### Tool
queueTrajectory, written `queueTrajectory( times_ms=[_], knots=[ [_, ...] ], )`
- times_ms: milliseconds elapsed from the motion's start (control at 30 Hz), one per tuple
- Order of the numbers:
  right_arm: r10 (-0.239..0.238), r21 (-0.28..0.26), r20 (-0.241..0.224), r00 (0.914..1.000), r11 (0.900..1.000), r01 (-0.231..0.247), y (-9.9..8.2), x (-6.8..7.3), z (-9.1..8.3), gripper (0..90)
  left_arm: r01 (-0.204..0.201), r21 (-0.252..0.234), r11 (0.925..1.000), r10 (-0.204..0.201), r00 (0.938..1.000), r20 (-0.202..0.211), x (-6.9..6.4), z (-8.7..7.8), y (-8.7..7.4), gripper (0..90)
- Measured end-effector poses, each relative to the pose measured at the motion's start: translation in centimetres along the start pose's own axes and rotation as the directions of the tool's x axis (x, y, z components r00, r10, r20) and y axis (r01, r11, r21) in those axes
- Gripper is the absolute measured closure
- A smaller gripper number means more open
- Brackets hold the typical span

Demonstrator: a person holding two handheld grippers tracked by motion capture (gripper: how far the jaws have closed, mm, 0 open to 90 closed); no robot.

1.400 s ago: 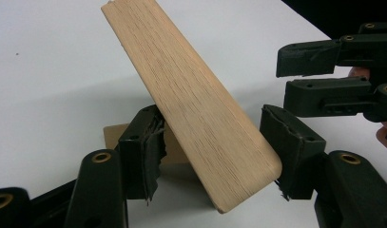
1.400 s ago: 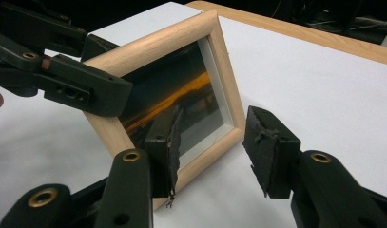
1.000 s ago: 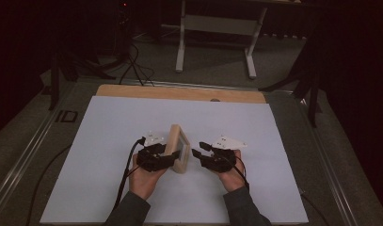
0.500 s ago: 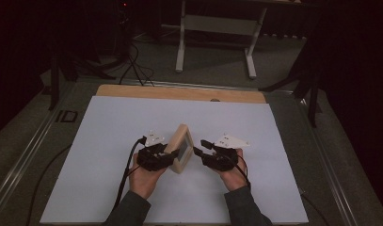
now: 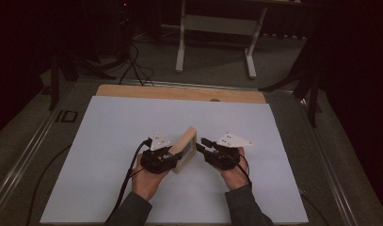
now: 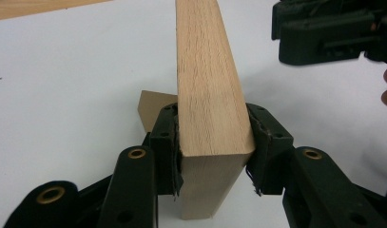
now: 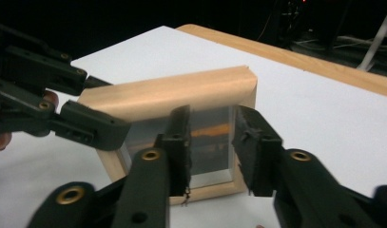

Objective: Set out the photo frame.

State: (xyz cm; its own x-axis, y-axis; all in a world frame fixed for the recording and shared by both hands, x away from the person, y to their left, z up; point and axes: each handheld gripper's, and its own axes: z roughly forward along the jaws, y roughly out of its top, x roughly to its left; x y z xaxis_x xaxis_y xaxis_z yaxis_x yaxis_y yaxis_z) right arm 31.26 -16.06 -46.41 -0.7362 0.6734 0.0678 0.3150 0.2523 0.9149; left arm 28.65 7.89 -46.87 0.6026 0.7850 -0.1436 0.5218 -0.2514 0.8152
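Near the surface's (image 5: 109, 122) front edge, toward its middle, the left tongs (image 6: 212, 142) are pinching the near end of a wooden picture frame (image 5: 185, 149), pads pressing on both faces, probably to be keeping it standing on edge while its back stand (image 6: 150, 107) is being sorted out. The right tongs (image 7: 210, 137) are hovering spread before the glass front, touching nothing, likely readying a second grip. Both sets of jaws have just been closing. Compared with a second ago, the frame is now leaning more toward the far right corner.
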Motion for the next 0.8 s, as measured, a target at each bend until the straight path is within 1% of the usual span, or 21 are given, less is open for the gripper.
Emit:
queueTrajectory(
  times_ms=[200,367,533,633,800],
  knots=[
    [-0.015,-0.009,0.023,0.9996,0.9998,0.015,0.2,-0.1,-0.2,82.1,-0.045,-0.008,0.9990,0.045,0.9990,0.002,-0.5,0.1,-0.2,60.3],
    [-0.044,-0.001,0.045,0.9980,0.9990,0.044,0.6,-0.2,-0.1,88.7,-0.056,-0.009,0.9984,0.056,0.9984,0.009,-0.6,0.1,-0.2,60.2],
    [-0.053,-0.004,0.055,0.9971,0.9986,0.053,1.2,-0.2,0.4,89.3,-0.070,-0.010,0.9975,0.070,0.9975,0.008,-0.7,0.1,-0.3,60.3],
    [-0.049,0.008,0.061,0.9969,0.9988,0.049,1.3,-0.3,0.9,89.5,-0.079,-0.010,0.9968,0.079,0.9968,0.007,-0.8,0.1,-0.3,60.2],
    [-0.061,0.022,0.073,0.9954,0.9980,0.060,1.4,-0.3,1.6,89.6,-0.096,-0.011,0.9953,0.096,0.9954,0.006,-1.0,0.1,-0.3,60.2]
  ],
)
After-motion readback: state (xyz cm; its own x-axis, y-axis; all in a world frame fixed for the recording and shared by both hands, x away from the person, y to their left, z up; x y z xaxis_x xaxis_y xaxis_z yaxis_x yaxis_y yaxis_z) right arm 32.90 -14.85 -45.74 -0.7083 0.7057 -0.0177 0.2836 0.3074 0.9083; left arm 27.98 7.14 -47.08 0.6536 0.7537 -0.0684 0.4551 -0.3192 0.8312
